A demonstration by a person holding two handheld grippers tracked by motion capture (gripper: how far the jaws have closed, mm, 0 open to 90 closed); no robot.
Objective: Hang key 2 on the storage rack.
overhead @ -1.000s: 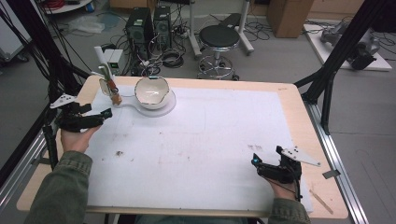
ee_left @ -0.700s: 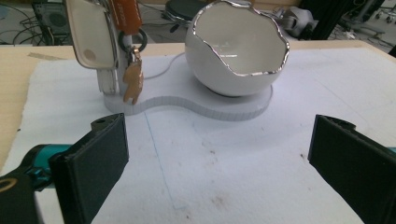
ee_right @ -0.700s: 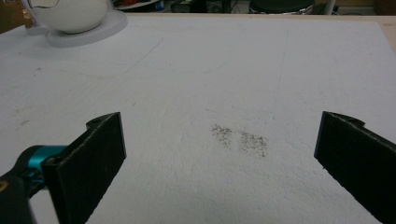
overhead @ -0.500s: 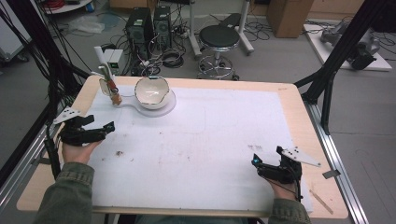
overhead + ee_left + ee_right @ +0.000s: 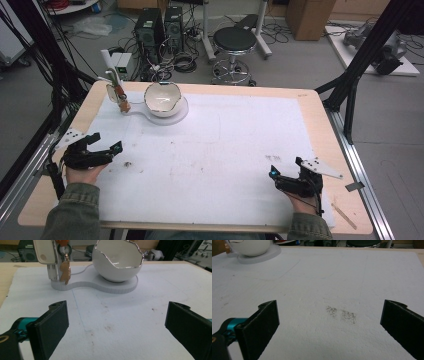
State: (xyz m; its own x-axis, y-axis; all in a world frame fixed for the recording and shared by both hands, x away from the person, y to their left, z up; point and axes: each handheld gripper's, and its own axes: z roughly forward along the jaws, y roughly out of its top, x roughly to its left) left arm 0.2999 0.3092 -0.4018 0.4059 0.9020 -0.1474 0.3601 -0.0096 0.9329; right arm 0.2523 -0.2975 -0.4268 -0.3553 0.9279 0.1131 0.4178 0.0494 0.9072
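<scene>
Left tool (image 5: 107, 150), black with teal fittings, held low at the near left of the pale wooden surface (image 5: 310, 97) over the white paper sheet (image 5: 225, 150); jaws spread wide, nothing between them, as the left gripper view confirms. Ahead of it, at the far left of the sheet, a flat white figure-eight base (image 5: 100, 285) carries two things. On its left lobe stands a cream-and-chrome upright holder (image 5: 47, 257) with a small copper-coloured figure charm (image 5: 65, 272) hanging off a ring on its right side, the charm dangling just above the base. On the right lobe sits a glossy white eggshell-shaped bowl with a jagged silver-edged rim (image 5: 117, 262), upright, touching the base, just beside the holder but apart from it. Open sheet lies between the left tool and the base, nothing in the way; faint pencil lines and small brown specks mark the paper there. No lettering readable on holder, bowl or tools. Centre of sheet bare but for smudges. Right tool (image 5: 280, 180) at the near right, well apart from the bowl; jaws spread wide and empty, a grey speckled smudge (image 5: 340, 312) on the paper between them in the right gripper view. Beyond the far edge, on the floor: black computer towers (image 5: 160, 25), tangled cables, a round black stool (image 5: 235, 40).
</scene>
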